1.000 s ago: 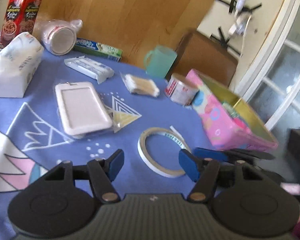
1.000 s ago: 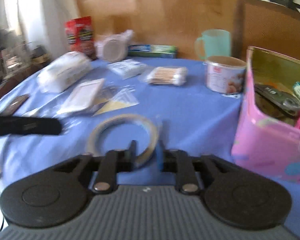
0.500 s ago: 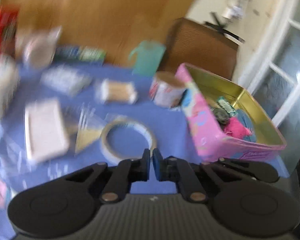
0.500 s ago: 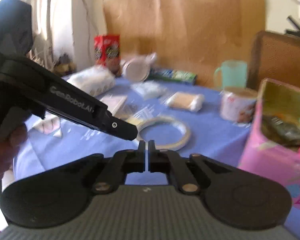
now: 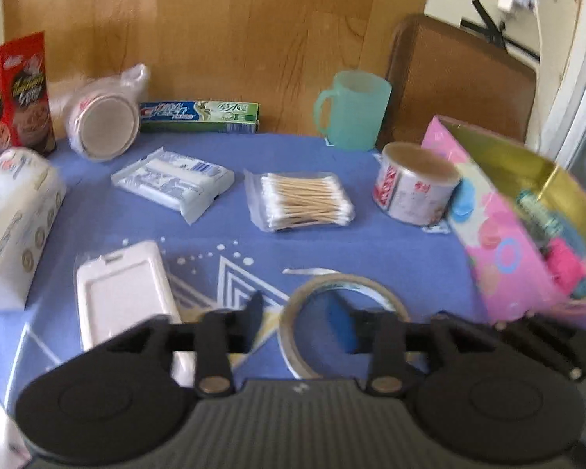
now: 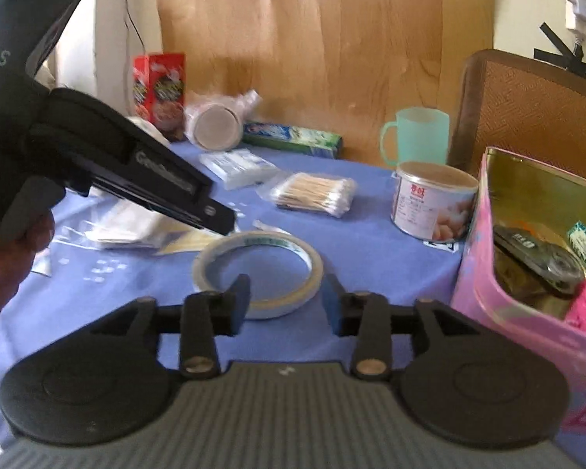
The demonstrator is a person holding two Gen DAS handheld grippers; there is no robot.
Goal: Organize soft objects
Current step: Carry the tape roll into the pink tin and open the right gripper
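Over the blue cloth [image 5: 371, 242] we hold both claws, left [image 5: 299, 322] and right [image 6: 287, 301], jaws just reopened, apart, empty; tape ring [image 6: 258, 269] at twelve o'clock.

Lying flat on the blue tablecloth [image 5: 371, 242]: a tape ring [image 6: 258, 269], with a tin can [image 6: 429, 199] standing upright beyond it. Standing at the back near the wood panel [image 5: 215, 31]: a green mug [image 5: 351, 111], a toothpaste box [image 5: 199, 116] and a red carton [image 5: 17, 93].
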